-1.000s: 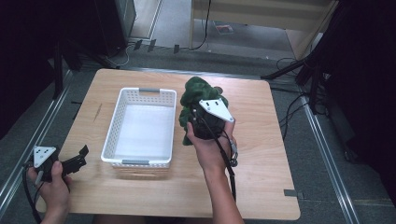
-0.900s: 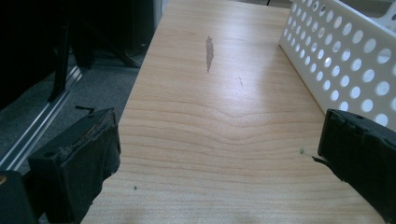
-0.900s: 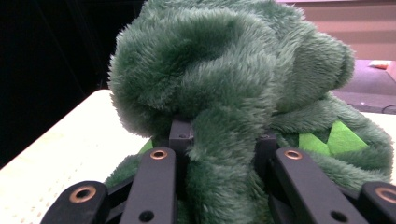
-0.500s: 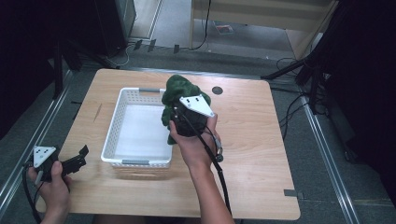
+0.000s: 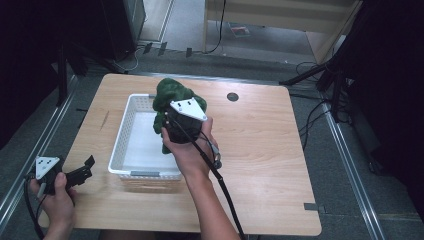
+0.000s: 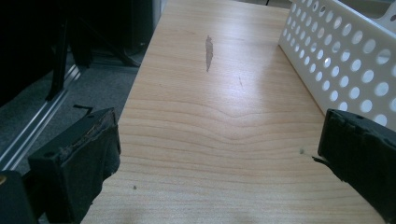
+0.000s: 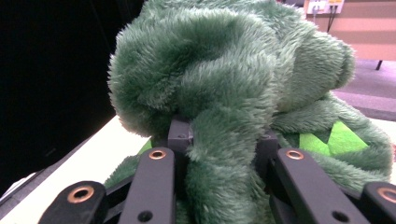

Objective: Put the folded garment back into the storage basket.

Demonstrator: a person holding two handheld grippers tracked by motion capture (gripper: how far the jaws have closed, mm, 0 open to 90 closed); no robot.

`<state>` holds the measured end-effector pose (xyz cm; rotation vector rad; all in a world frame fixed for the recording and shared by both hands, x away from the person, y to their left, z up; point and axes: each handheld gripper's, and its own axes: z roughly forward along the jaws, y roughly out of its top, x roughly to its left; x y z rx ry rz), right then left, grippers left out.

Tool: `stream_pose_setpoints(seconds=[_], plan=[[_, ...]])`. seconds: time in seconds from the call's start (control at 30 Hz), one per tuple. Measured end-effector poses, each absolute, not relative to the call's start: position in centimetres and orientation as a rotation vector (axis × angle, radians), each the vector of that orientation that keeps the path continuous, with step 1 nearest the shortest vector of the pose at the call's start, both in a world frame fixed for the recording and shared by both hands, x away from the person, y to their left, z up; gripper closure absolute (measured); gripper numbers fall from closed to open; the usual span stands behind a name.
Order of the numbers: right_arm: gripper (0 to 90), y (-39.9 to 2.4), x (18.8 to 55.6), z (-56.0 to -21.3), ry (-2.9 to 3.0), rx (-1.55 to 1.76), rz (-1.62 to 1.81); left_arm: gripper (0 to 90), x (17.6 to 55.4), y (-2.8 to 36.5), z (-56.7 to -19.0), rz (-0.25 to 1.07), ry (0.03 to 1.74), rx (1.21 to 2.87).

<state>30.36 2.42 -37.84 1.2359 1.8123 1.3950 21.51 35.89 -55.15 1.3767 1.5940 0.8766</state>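
While the green plush toy [image 5: 172,97] hangs over the far right part of the white basket [image 5: 120,145], above its floor, your right gripper [image 5: 176,126] has its jaws clamped on a fold of the fur. The drop is straight down, I'd judge. Your left gripper [image 5: 82,172] rests near the desk [image 5: 260,145] edge, jaws apart and empty.

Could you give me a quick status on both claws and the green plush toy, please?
Right claw shut on green plush toy, above white basket. Left claw open, empty, low over table. Nothing in the way.
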Motion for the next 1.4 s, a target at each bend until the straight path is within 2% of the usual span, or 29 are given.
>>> stream_pose_setpoints(seconds=[0.77, 1.4], plan=[[68.6, 7.6, 31.0, -40.1, 1.893, 1.256, 1.398, 0.1, 21.5, 35.9, -55.1, 0.873, 1.598, 1.376], [65.5, 10.4, 34.2, -45.1, 1.999, 1.368, 1.251, 0.1, 21.5, 36.0, -55.1, 0.869, 1.601, 1.379]])
